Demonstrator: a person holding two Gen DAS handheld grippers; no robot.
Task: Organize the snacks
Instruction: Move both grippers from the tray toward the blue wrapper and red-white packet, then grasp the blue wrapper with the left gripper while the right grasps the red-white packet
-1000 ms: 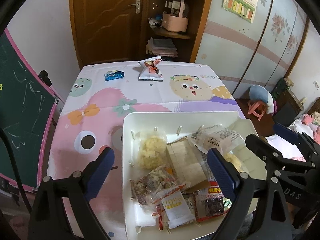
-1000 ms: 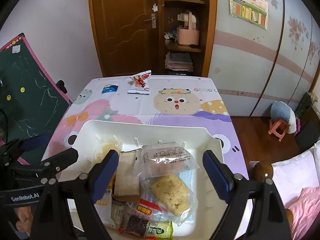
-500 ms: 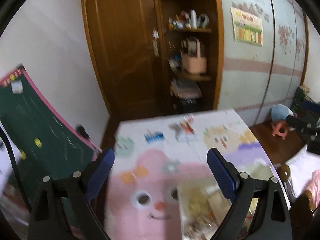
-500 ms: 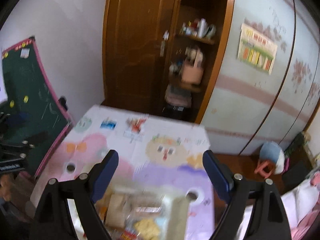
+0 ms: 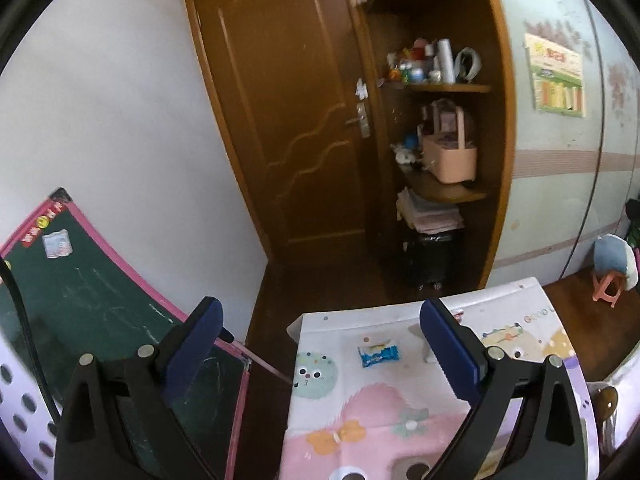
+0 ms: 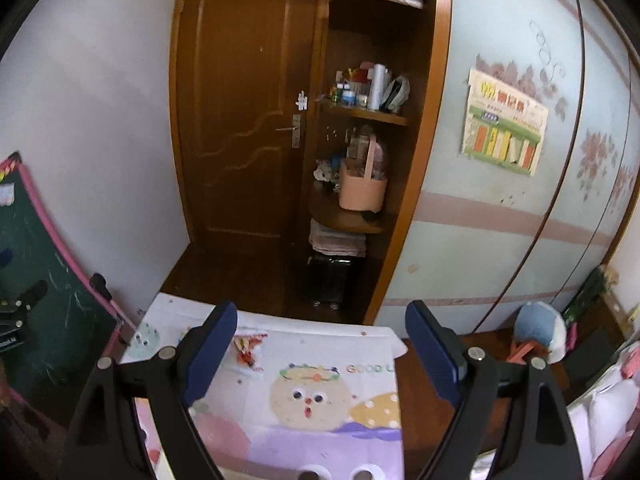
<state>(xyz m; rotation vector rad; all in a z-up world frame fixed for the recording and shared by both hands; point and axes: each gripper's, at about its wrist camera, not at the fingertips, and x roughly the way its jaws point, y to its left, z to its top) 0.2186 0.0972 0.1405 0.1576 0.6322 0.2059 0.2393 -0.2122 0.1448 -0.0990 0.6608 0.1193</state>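
A small blue snack packet [image 5: 378, 353] lies near the far end of the cartoon-print table [image 5: 360, 408]. My left gripper [image 5: 320, 352] is open and empty, held high above the table and tilted up toward the room. A red-orange snack packet [image 6: 248, 350] lies at the far end of the table [image 6: 320, 400] in the right wrist view, partly hidden by my finger. My right gripper [image 6: 320, 352] is open and empty, also held high. The white tray of snacks is out of view.
A green chalkboard with a pink frame [image 5: 92, 304] leans at the table's left. Behind the table are a brown door [image 5: 288, 120] and corner shelves with a pink basket [image 5: 450, 156]. A pink stool [image 5: 608, 286] stands on the floor at the right.
Both grippers have risen and tilted up from the white tray of snacks. The tray has left both views and the door and shelves now fill them. Both jaws stay open.
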